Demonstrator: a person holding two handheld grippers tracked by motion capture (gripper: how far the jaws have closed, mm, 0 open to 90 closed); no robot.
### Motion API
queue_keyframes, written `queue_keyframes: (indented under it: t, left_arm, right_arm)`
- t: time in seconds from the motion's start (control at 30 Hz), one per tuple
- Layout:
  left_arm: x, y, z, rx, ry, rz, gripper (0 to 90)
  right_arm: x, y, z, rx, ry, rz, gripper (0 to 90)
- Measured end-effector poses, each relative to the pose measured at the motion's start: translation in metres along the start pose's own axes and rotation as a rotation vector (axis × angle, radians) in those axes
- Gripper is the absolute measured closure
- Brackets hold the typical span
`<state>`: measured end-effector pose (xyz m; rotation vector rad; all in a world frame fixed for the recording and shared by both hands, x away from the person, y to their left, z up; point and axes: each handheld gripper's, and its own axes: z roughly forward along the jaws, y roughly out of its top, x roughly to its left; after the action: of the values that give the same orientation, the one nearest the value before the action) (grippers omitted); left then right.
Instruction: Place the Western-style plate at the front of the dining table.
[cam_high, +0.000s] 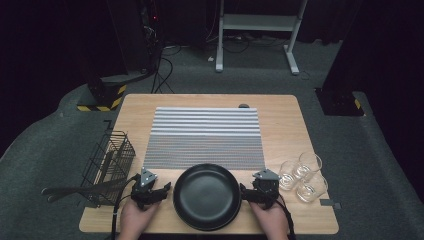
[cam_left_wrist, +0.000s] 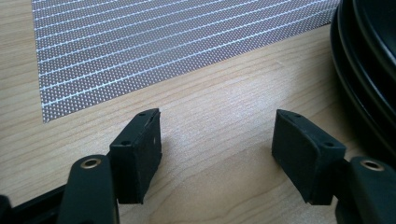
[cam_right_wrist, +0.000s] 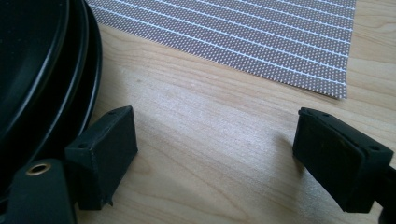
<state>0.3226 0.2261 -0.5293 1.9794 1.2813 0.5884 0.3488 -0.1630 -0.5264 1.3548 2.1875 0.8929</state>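
A stack of black plates (cam_high: 206, 196) lies at the near edge of the wooden bench (cam_high: 285, 120), just in front of the grey striped mat (cam_high: 205, 137). The left claw (cam_high: 156, 194) rests on the bench close to the left rim of the stack, and the right claw (cam_high: 246, 194) rests close to the right rim. Both claws are spread wide, with only bare wood between the jaws; neither one grips the plates. A wire basket (cam_high: 109, 162) stands at the left edge, and three clear glasses (cam_high: 302, 175) stand at the right
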Motion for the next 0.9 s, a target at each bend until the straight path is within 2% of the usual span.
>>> queue_keyframes:
  t: [0.3, 0.57, 0.9]
  left_arm:
    - [0.0, 0.0001, -0.0001, 0.001, 0.0, -0.001, 33.4]
    - [0.0, 0.0001, -0.0001, 0.002, -0.001, -0.001, 33.4]
    - [0.0, 0.0001, -0.0001, 0.002, 0.0, -0.001, 33.4]
  right_arm:
    - [0.001, -0.0004, -0.0004, -0.006, -0.004, -0.002, 15.0]
    - [0.0003, 0.0023, -0.0015, -0.002, 0.003, -0.024, 15.4]
    - [-0.0007, 0.0067, -0.0073, -0.027, 0.016, -0.038, 14.2]
